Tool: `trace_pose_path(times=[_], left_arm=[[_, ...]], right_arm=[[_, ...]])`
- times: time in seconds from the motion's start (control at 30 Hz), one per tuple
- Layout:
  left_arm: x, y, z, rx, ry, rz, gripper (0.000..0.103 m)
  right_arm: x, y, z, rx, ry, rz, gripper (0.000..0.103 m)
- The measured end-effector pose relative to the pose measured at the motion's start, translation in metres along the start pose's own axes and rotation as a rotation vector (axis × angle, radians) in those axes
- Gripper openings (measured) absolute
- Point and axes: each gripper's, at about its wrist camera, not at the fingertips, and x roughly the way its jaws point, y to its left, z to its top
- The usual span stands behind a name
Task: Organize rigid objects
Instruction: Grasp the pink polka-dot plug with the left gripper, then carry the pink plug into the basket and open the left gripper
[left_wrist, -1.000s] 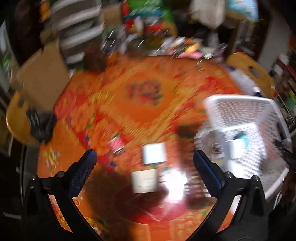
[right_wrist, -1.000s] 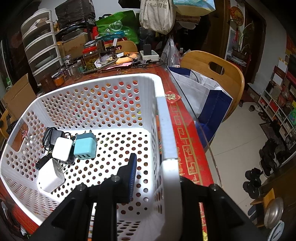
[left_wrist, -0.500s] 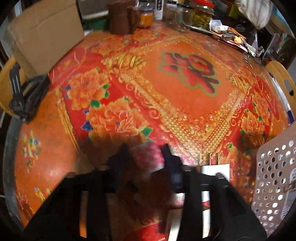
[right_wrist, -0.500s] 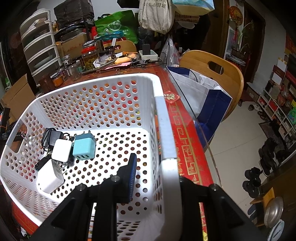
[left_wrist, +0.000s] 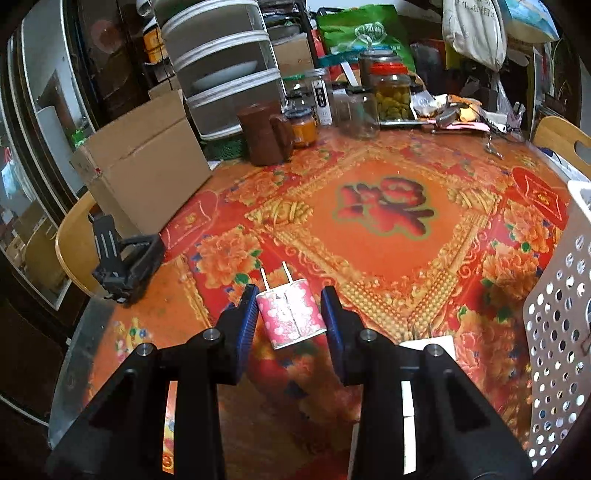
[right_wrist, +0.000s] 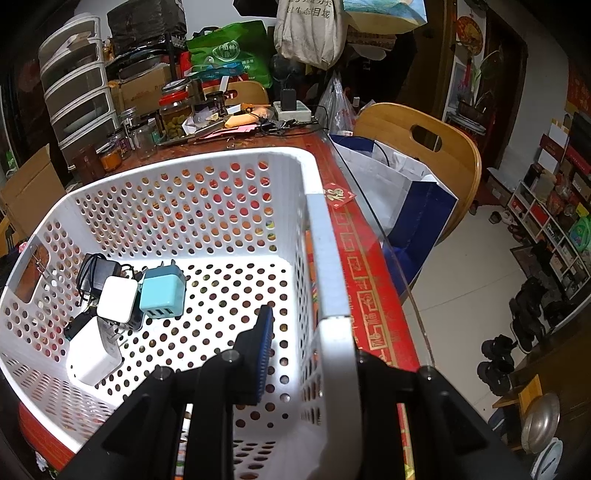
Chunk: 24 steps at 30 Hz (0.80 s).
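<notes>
A pink patterned charger sits clasped between the blue pads of the left gripper, prongs pointing away, lifted above the red floral table. The right gripper is clamped on the near wall of the white perforated basket, one finger inside and one outside, steadying it. The sorting looks well under way: a teal charger, two white chargers and a dark adapter with its cord already lie in the basket's left corner. At least one more white charger waits on the table just beside the left gripper, near the basket wall. Jars, a brown jug and a cardboard box crowd the far edge, well apart from the route to the basket.
</notes>
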Motion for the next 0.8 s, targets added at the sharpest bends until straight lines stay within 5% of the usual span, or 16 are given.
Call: trace_pose_path(times=[0.27,0.43,0.8], left_arm=[[-0.002,0.006,-0.001,-0.022,-0.035,0.011,0.032],[-0.048,-0.007,0.005,0.003,-0.152,0.021,0.032],[-0.137,-0.048,0.027,0.070,-0.230,-0.063,0.032]], right_arm=[[-0.001,-0.001,0.001,0.001,-0.002,0.006,0.024],[-0.001,0.000,0.001,-0.005,-0.002,0.008,0.023],[-0.001,0.001,0.000,-0.009,-0.010,0.022,0.024]])
